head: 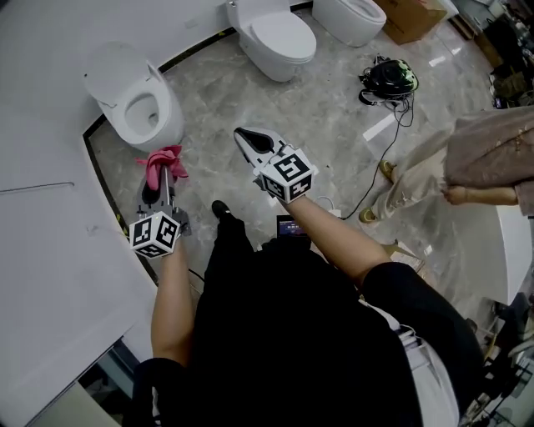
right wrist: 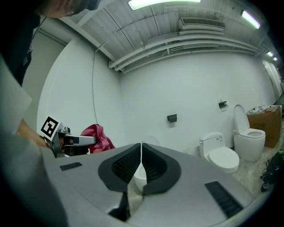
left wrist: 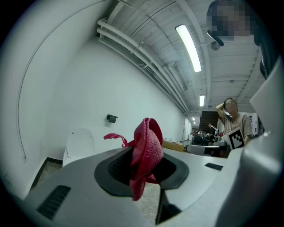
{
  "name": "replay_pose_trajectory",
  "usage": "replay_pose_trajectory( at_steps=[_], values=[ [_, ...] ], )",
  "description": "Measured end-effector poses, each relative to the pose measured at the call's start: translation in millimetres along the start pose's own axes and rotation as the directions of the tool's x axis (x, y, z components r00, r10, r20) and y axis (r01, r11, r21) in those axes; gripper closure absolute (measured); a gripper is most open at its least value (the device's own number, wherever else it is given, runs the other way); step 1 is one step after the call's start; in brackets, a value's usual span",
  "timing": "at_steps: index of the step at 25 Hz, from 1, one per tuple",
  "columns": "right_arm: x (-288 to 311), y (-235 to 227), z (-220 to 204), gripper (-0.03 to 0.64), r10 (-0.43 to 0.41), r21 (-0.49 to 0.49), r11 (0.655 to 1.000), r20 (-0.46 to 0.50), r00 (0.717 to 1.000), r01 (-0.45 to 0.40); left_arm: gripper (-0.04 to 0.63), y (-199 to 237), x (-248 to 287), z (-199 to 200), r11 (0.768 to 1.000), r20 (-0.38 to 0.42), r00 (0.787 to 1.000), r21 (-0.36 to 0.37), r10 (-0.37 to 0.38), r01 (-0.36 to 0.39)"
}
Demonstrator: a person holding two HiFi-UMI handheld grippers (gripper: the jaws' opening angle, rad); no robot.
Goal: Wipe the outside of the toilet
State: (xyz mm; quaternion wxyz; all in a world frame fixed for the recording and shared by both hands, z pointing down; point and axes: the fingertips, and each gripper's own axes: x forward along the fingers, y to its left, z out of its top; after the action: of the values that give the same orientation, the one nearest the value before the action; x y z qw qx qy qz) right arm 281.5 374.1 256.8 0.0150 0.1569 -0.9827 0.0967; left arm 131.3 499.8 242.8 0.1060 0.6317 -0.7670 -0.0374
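Left gripper [left wrist: 144,165]: jaws are closed on a red cloth [left wrist: 149,141]. The cloth is pinched between the dark pads and bunches up above them. One tail hangs below the jaws.

In the head view this gripper points toward the toilet [head: 138,104], with the cloth just in front of the base of the bowl. From this steep angle I cannot confirm contact with the porcelain; it looks slightly apart.

Toilet: white, lid raised, bowl opening visible. It stands at the far left edge of the grey marbled floor [head: 334,125], where the floor meets the curved white wall [head: 50,125].

Right gripper [right wrist: 141,156]: jaws are pressed together, the pads meeting along a thin seam with nothing between them. It is held out over the floor, to the right of the left gripper and well apart from the toilet. Its marker cube [head: 288,175] sits just behind the jaws.

Other items:
- A second toilet [head: 279,37], lid down, stands further along the same wall edge.
- A third toilet [head: 350,17] is beyond it, just beside a cardboard box [head: 409,18] near the far right corner.
- A black and green device [head: 389,78] lies on the floor toward the right side.
- Another person [head: 467,158] stands at the right edge of the floor.
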Motion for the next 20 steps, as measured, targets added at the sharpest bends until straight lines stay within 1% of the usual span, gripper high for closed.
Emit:
replay_pose_trajectory(
  at_steps=[5,8,11,16,20],
  values=[
    [42,-23,-3,0.583,-0.016,-0.006,1.0,-0.048,0.999,0.015,0.488,34,52,3,0.999,-0.017,0.999,-0.007,-0.044,0.044],
    [68,-37,-10,0.583,-0.053,0.008,0.999,-0.074,0.996,0.053,0.488,60,81,6,0.997,-0.037,0.997,0.007,-0.072,0.072],
    [103,-43,-10,0.583,-0.09,0.031,0.995,-0.089,0.992,0.093,0.488,94,107,11,0.995,-0.059,0.994,-0.01,-0.096,0.096],
    [158,-54,2,0.583,-0.131,0.047,0.99,-0.094,0.987,0.136,0.488,142,150,30,0.989,-0.079,0.986,-0.027,-0.144,0.143],
    [194,-52,18,0.583,-0.129,0.039,0.99,-0.071,0.989,0.132,0.488,168,180,45,0.984,-0.071,0.981,-0.017,-0.181,0.18]
  ],
)
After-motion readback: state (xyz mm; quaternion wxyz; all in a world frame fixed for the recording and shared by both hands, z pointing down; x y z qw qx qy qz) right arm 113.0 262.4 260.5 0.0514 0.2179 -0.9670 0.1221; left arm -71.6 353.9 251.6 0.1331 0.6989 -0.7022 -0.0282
